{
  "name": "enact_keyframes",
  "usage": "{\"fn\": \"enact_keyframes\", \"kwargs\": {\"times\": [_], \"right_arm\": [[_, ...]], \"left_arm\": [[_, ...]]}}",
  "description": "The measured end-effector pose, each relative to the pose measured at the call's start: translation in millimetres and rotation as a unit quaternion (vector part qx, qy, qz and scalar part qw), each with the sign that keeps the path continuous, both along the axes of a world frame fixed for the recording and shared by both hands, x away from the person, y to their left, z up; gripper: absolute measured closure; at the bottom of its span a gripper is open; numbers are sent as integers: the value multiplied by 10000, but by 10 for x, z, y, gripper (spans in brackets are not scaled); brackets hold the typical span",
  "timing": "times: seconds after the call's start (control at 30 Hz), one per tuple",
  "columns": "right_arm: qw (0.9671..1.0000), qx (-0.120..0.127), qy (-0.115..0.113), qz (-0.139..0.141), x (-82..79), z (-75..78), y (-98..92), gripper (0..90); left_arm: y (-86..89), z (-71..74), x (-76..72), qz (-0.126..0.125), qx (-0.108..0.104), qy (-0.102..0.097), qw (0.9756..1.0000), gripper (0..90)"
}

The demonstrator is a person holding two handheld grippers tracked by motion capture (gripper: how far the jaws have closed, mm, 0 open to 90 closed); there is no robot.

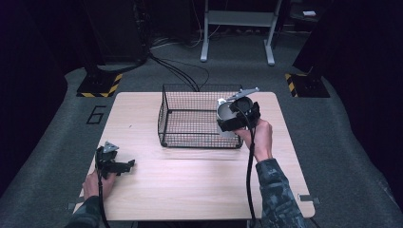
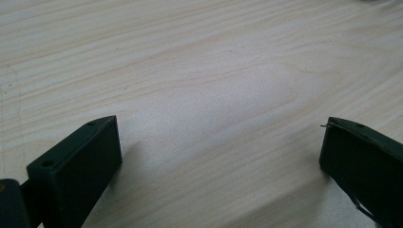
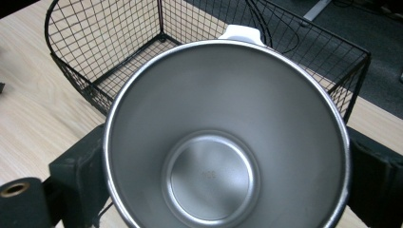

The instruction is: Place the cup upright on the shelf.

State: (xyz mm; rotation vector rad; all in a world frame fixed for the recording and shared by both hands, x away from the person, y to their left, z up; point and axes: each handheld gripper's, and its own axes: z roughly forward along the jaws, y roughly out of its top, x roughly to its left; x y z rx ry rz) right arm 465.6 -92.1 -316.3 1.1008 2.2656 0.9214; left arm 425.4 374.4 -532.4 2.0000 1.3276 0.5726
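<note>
A steel cup with a white handle hangs over the right end of the black wire basket, and my right gripper is shut on it. In the right gripper view the cup sits between the black jaws, empty inside, with the basket behind and below it. My left gripper rests low over the table's near left corner. In the left gripper view it stands open over bare wood, nothing between its jaws.
The light wooden table carries the basket at its far middle. Grey carpet surrounds the table, with cables and a white stand behind it. Yellow-black striped plates lie on the floor at both far corners.
</note>
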Motion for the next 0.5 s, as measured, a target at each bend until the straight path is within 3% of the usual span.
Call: {"fn": "enact_keyframes", "kwargs": {"times": [0.23,0.5], "right_arm": [[9999,-66,55,85,105,53,108,61],[9997,-180,138,89,280,8,211,61]], "left_arm": [[1,3,0,-3,-3,22,10000,2],[6,2,5,-13,39,-14,10000,2]]}}
